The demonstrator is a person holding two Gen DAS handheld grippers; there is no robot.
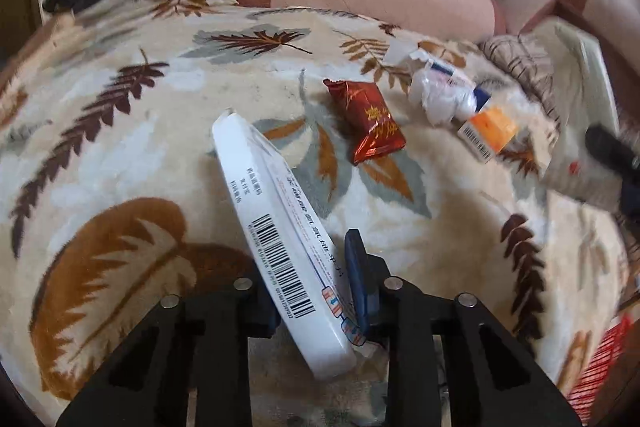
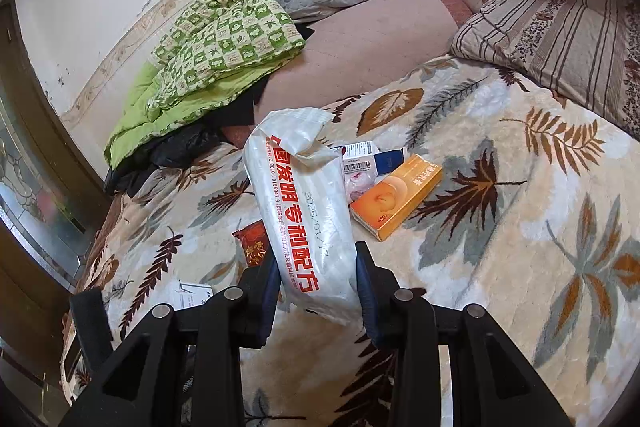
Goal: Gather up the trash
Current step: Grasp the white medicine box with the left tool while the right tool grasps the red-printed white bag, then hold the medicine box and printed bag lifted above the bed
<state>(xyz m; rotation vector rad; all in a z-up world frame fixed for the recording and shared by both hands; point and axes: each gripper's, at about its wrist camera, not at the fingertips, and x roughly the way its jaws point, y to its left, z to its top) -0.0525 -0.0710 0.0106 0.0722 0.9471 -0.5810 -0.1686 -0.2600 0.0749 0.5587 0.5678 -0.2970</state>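
Two handheld grippers work over a bed covered by a leaf-patterned blanket point(image 2: 500, 187). The left gripper point(image 1: 316, 291) is clamped on a flat white box point(image 1: 276, 235), held by its near end and slanting away. The right gripper point(image 2: 318, 291) squeezes a white plastic bag point(image 2: 304, 211) with red lettering. More trash lies farther off: a red wrapper point(image 1: 368, 121), crumpled tissue point(image 1: 434, 99) and an orange box point(image 2: 396, 197). The long box, gripped at one end, could pivot and slip; the slick bag could slide free.
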